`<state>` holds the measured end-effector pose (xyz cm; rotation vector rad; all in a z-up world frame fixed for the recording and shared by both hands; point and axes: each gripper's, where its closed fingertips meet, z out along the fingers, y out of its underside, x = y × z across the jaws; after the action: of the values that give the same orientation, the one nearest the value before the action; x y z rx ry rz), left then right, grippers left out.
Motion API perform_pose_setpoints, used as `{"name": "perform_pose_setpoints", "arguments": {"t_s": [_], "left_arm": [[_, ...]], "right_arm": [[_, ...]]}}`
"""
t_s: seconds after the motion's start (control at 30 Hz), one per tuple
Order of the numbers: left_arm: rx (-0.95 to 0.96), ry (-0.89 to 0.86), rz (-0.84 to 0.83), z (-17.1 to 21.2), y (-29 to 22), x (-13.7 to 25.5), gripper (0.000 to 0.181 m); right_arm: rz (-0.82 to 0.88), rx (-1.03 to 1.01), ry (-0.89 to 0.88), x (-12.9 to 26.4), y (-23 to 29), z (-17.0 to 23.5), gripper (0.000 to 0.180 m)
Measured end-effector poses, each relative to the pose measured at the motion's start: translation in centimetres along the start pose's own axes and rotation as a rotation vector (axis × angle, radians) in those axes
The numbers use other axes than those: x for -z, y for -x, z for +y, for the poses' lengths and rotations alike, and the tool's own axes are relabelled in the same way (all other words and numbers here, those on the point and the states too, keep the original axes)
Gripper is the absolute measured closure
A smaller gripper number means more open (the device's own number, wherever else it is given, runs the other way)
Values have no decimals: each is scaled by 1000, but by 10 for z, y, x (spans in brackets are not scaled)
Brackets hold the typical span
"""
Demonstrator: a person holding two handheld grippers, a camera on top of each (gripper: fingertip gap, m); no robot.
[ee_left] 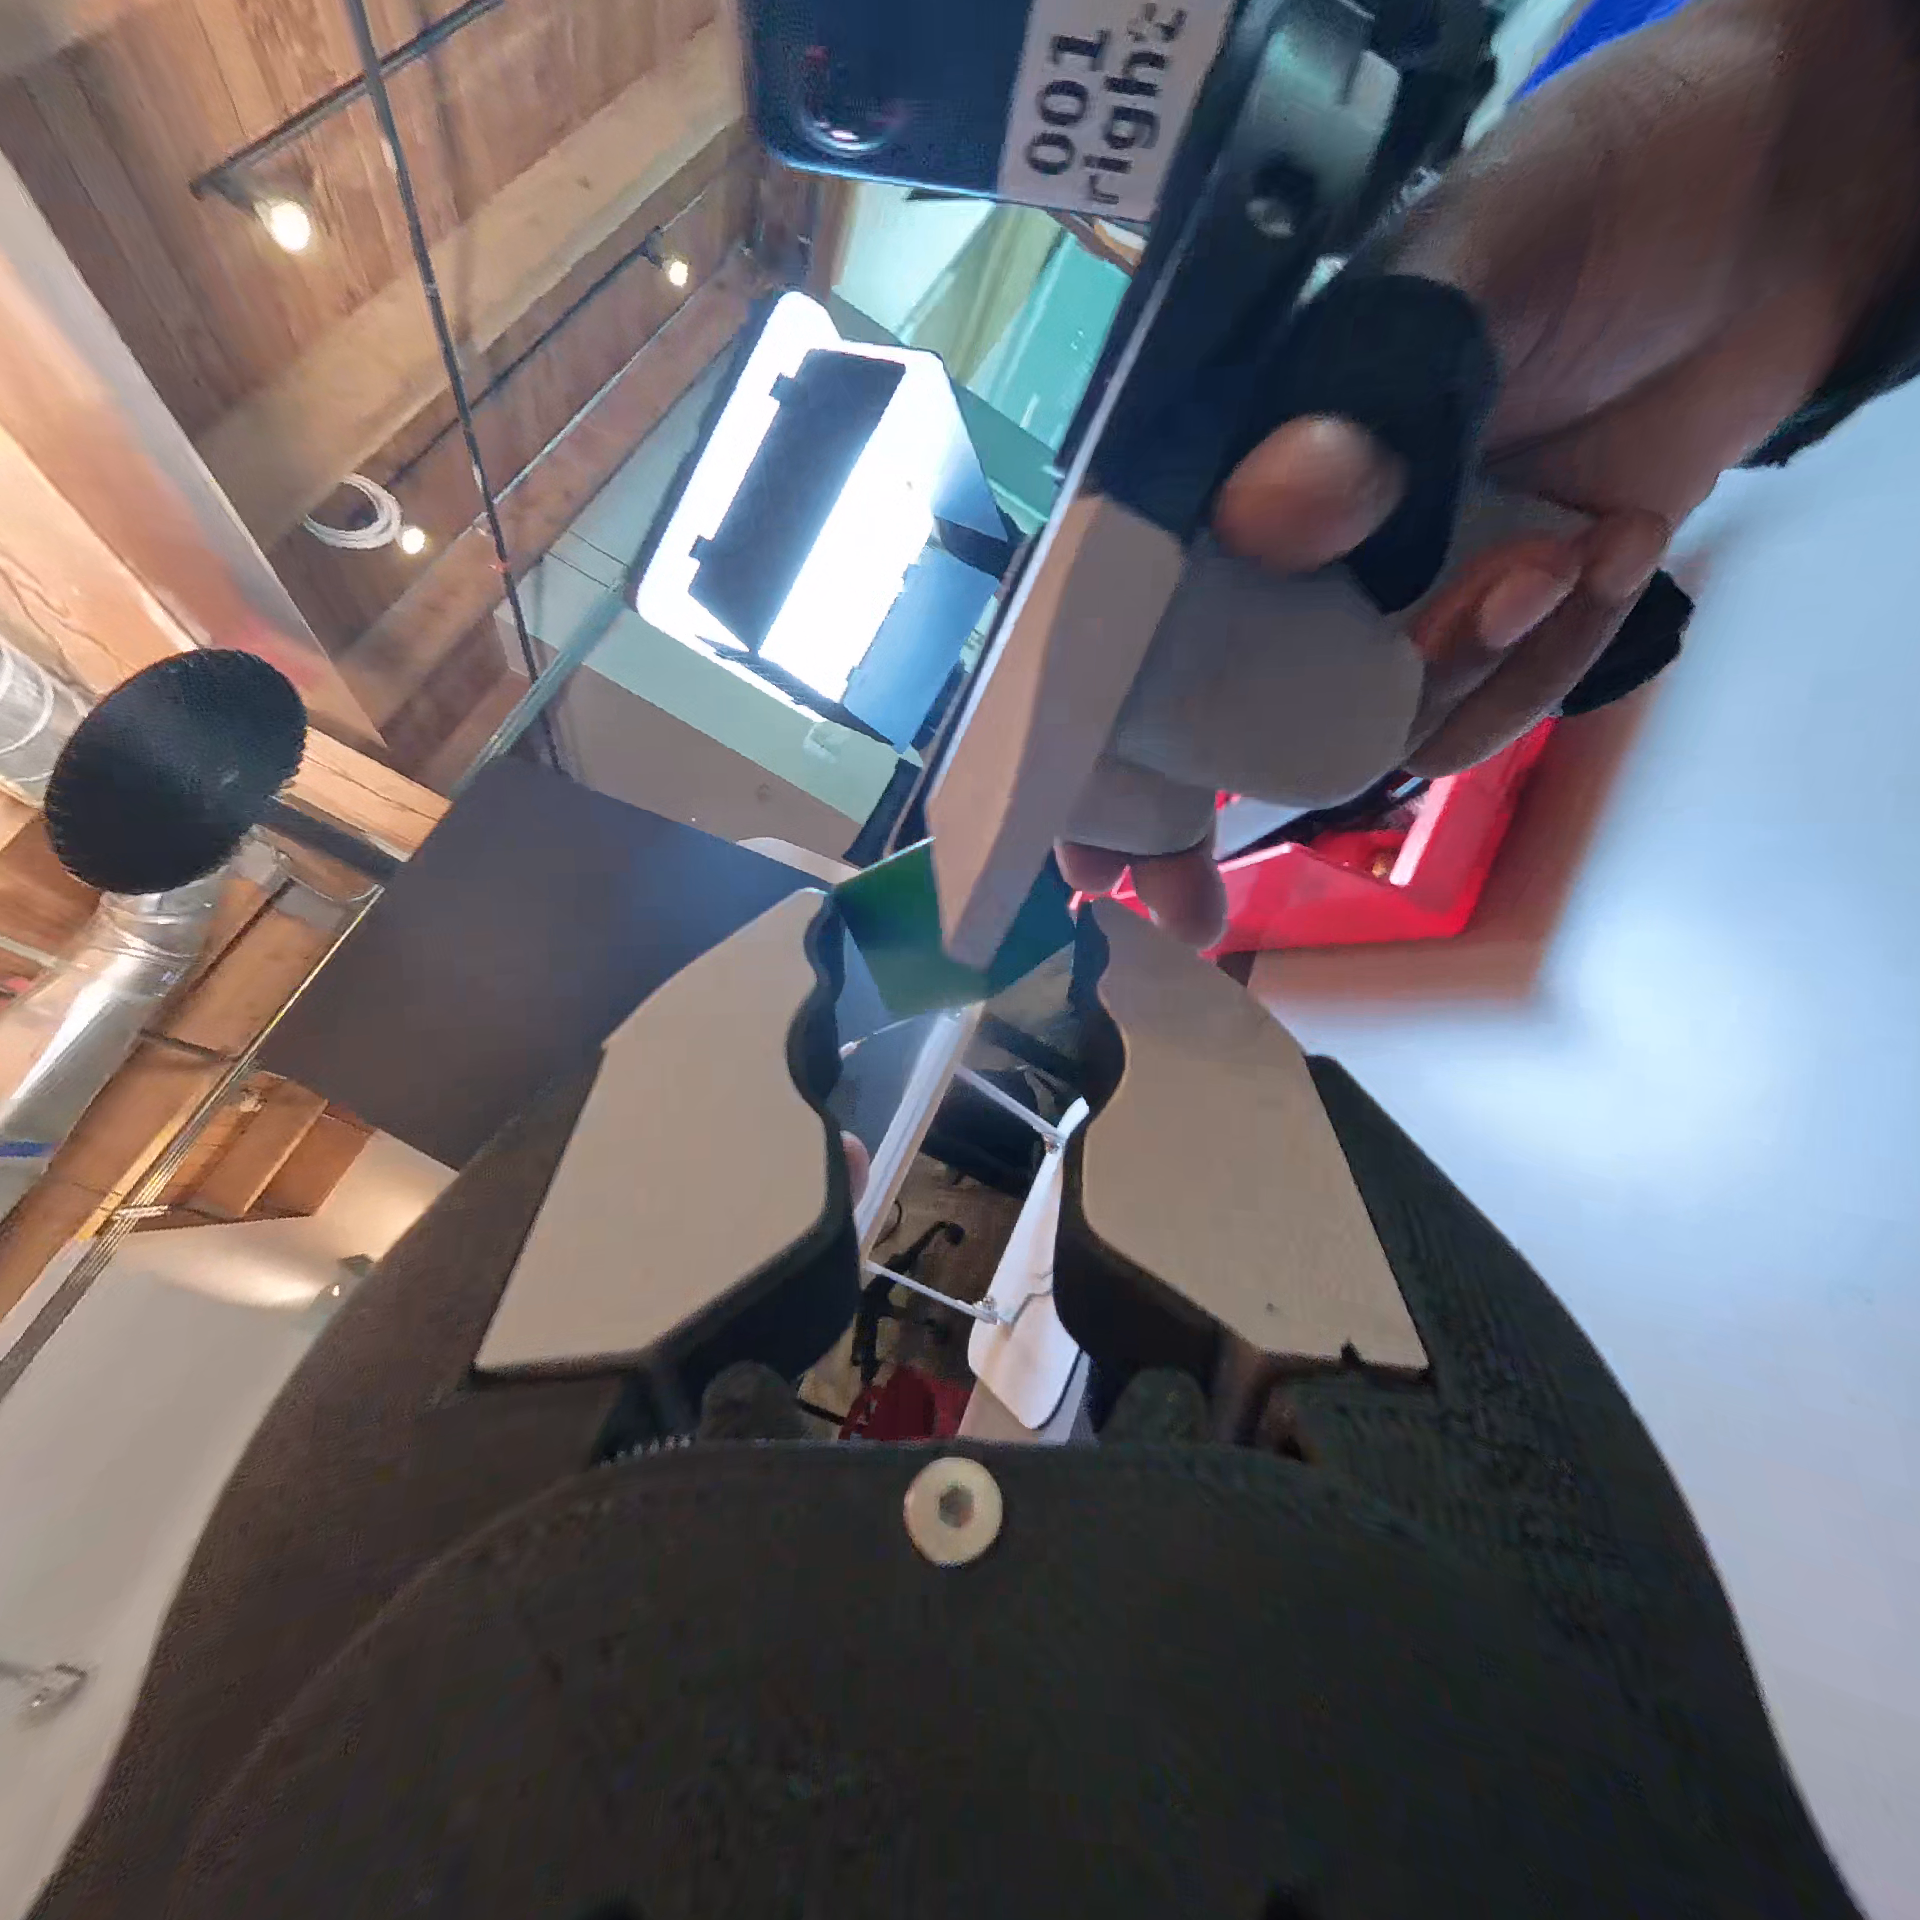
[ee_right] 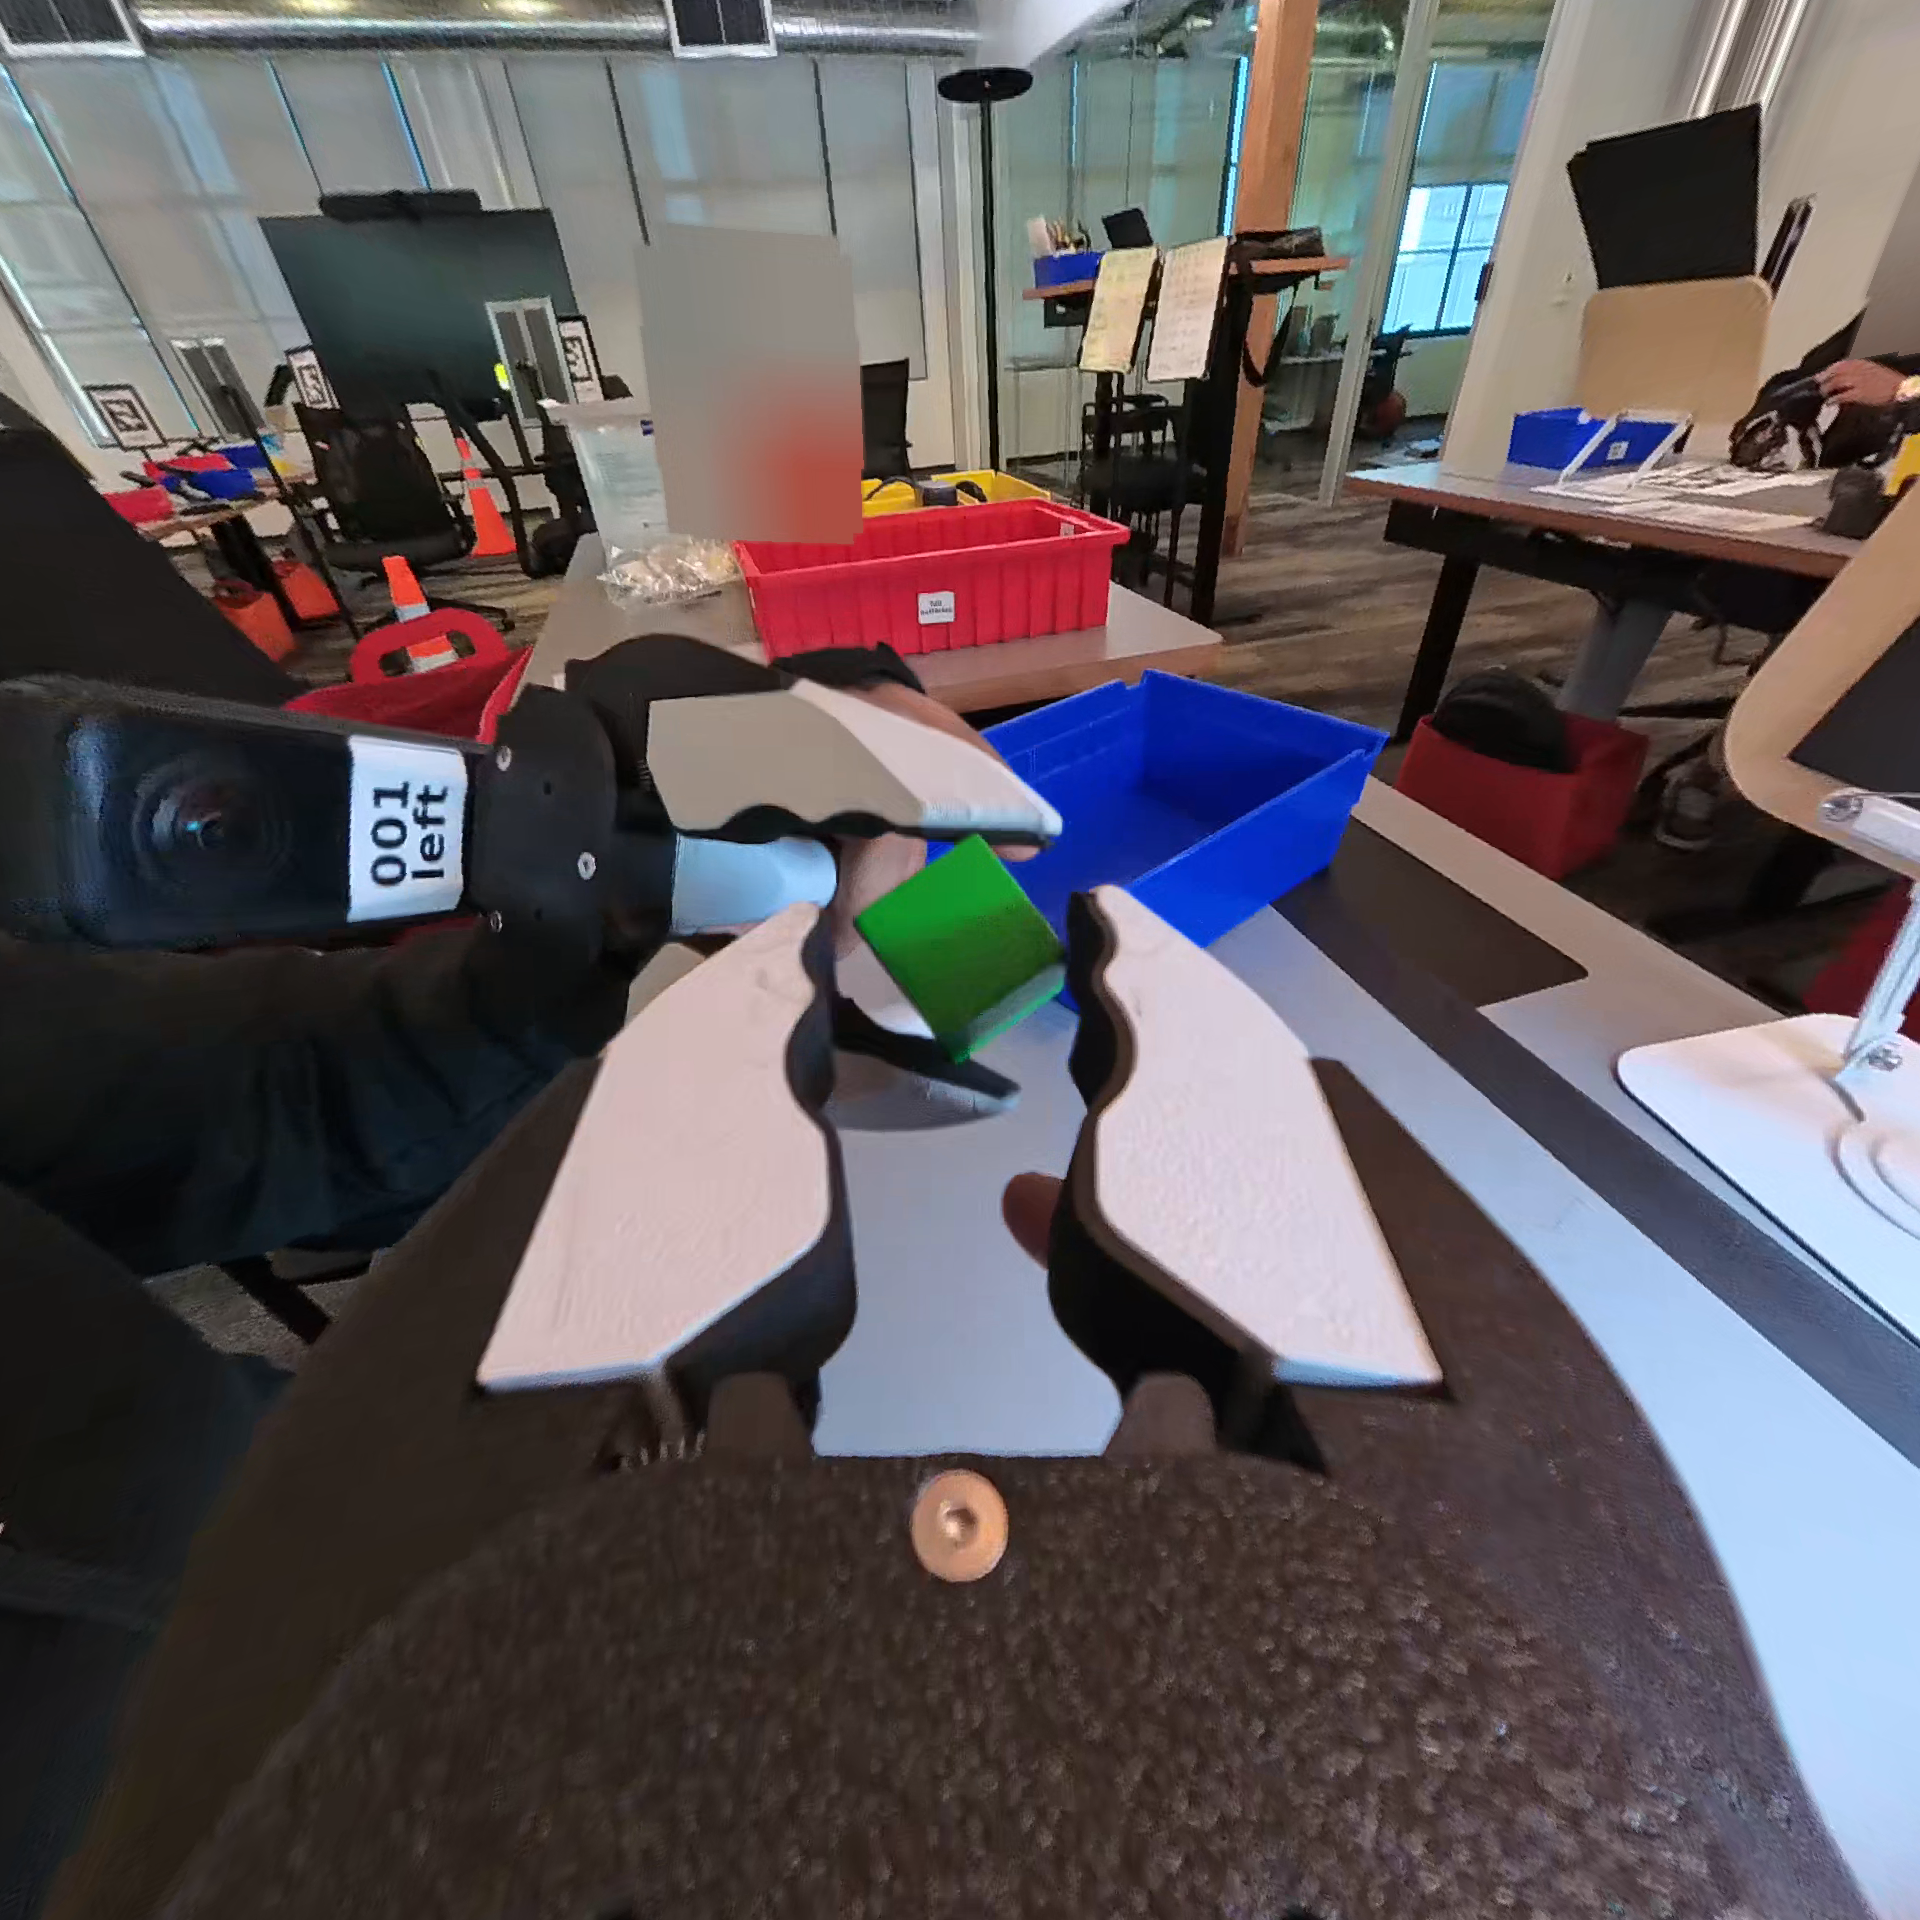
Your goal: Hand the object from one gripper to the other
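A green block (ee_right: 961,945) is held in the air above the grey table (ee_right: 1403,1247). My left gripper (ee_right: 1023,956) reaches in from the left, with one finger on top of the block and one under it, shut on it. My right gripper (ee_right: 956,909) is open around the same block. Its right finger touches the block and a thin gap shows at its left finger. In the left wrist view the block (ee_left: 899,935) sits between my left gripper's (ee_left: 956,920) tips. One grey finger (ee_left: 1039,727) of the right gripper lies across the block and hides part of it.
A blue bin (ee_right: 1195,790) stands on the table just beyond the block. A red bin (ee_right: 935,571) sits on a farther table. A white stand base (ee_right: 1745,1101) is at the right. A person's hand (ee_left: 1558,416) holds the right gripper.
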<state>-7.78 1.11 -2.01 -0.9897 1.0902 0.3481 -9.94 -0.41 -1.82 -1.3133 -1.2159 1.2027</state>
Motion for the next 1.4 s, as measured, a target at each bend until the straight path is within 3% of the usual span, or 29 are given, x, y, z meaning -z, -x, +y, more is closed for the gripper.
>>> {"name": "perform_pose_setpoints", "arguments": {"t_s": [0.2, 0.33, 0.5, 0.6, 0.77, 0.83, 1.0, 1.13, 1.27, 1.4], "left_arm": [[154, -43, 60, -2, 1, 2, 143], [410, -84, 153, -2, 7, 6, 142], [878, -195, 298, -13, 19, 11, 138], [1096, -238, 388, -18, 16, 8, 134], [1094, -169, 454, -16, -4, 2, 134], [1063, -177, 456, -18, -5, 4, 148], [1029, -161, 466, -19, -4, 6, 152], [986, -171, 438, -17, 1, 8, 152], [927, -270, 409, -25, 15, 18, 151], [882, -402, 446, -41, 19, 34, 152]], "right_arm": [[-11, 106, -34, 7, 2, -6, 142], [123, 292, -67, 18, -9, -18, 142], [433, 784, 0, 32, -27, -26, 142], [526, 1090, 92, 22, -22, -17, 142], [463, 1257, 112, -1, 0, 2, 142], [449, 1279, 104, -3, 4, 4, 142], [433, 1268, 92, -3, 7, 3, 142], [342, 1079, 52, 0, 12, 0, 140], [135, 704, -40, 13, 23, -14, 132], [-129, 213, -116, 24, 30, -25, 136]]}}
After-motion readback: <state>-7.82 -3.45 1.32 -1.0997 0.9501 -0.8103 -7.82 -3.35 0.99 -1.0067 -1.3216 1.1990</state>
